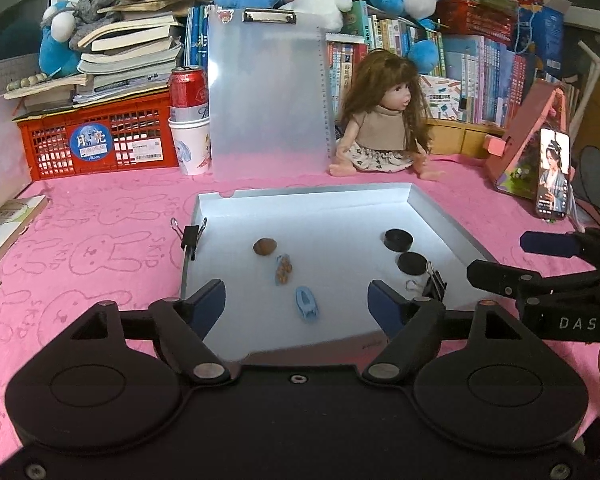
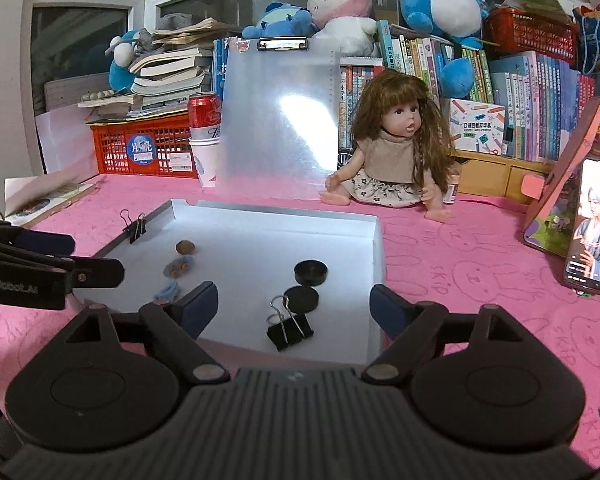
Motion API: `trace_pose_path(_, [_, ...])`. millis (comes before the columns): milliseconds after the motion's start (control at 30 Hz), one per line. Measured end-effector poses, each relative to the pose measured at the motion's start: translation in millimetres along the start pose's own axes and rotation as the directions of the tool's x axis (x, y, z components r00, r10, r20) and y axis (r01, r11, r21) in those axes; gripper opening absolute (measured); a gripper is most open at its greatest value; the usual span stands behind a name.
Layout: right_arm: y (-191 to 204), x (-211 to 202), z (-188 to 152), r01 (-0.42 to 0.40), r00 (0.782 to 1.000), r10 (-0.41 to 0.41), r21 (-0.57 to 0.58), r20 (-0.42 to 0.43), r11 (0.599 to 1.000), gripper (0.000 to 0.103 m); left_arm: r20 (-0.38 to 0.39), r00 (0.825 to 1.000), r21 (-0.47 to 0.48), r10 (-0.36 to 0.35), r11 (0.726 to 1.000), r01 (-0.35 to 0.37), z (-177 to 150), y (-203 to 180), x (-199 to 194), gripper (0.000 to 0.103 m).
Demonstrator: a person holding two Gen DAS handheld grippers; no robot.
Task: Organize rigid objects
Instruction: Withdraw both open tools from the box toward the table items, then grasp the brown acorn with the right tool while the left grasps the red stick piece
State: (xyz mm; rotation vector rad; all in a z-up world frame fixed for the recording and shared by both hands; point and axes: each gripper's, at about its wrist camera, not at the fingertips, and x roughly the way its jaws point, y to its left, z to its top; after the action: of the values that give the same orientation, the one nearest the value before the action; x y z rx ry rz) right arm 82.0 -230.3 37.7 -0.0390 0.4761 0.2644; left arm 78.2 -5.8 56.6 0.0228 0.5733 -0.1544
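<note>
A shallow white tray (image 1: 300, 196) (image 2: 376, 240) lies on the pink cloth. In it lie a walnut (image 1: 265, 246) (image 2: 185, 247), a small clip with brown beads (image 1: 283, 269) (image 2: 178, 267), a light blue clip (image 1: 306, 304) (image 2: 168, 291), two black round caps (image 1: 398, 239) (image 1: 412, 263) (image 2: 310, 272) (image 2: 301, 299) and a black binder clip (image 1: 434, 285) (image 2: 289, 331). Another binder clip (image 1: 191, 237) (image 2: 135, 227) grips the tray's left wall. My left gripper (image 1: 296, 306) is open over the tray's near edge, empty. My right gripper (image 2: 292, 306) is open and empty above the binder clip; it shows at the right in the left wrist view (image 1: 500, 258).
A doll (image 1: 384, 120) (image 2: 396, 148) sits behind the tray next to an upright clear clipboard (image 1: 268, 96) (image 2: 280, 120). A red crate (image 1: 96, 136), a can in paper cups (image 1: 190, 120), books and plush toys line the back. A phone (image 1: 553, 176) (image 2: 592, 228) leans at the right.
</note>
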Motion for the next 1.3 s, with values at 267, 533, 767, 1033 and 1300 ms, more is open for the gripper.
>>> trace_pose_path(267, [-3.6, -9.7, -18.4, 0.019, 1.0, -0.019, -0.007, -0.001, 1.0, 0.096, 0.003, 1.0, 0.016, 0.021, 1.0, -0.021, -20.2, -0.4, -13.7, 0.08])
trace_pose_path(533, [-8.4, -13.0, -37.8, 0.037, 0.999, -0.036, 0.006, -0.016, 0.999, 0.098, -0.002, 0.999, -0.002, 0.037, 0.999, -0.037, -45.4, 6.3, -22.6, 0.081])
trace_pose_path(767, [-8.7, -13.4, -54.3, 0.054, 0.998, -0.054, -0.002, -0.031, 0.999, 0.098, -0.023, 0.999, -0.032, 0.048, 0.998, -0.049, -64.3, 10.6, -26.9, 0.081])
trace_pose_path(1033, [-3.9, -14.3, -71.2, 0.046, 0.998, -0.047, -0.014, -0.052, 0.999, 0.098, -0.029, 0.997, -0.025, 0.075, 0.997, -0.076, -82.6, 11.0, -32.0, 0.081])
trace_pose_path(1300, [1.0, -18.7, -78.2, 0.047, 0.999, -0.047, -0.021, -0.012, 0.999, 0.096, -0.03, 0.997, -0.02, 0.066, 0.998, -0.066, -92.1, 7.0, -28.9, 0.071])
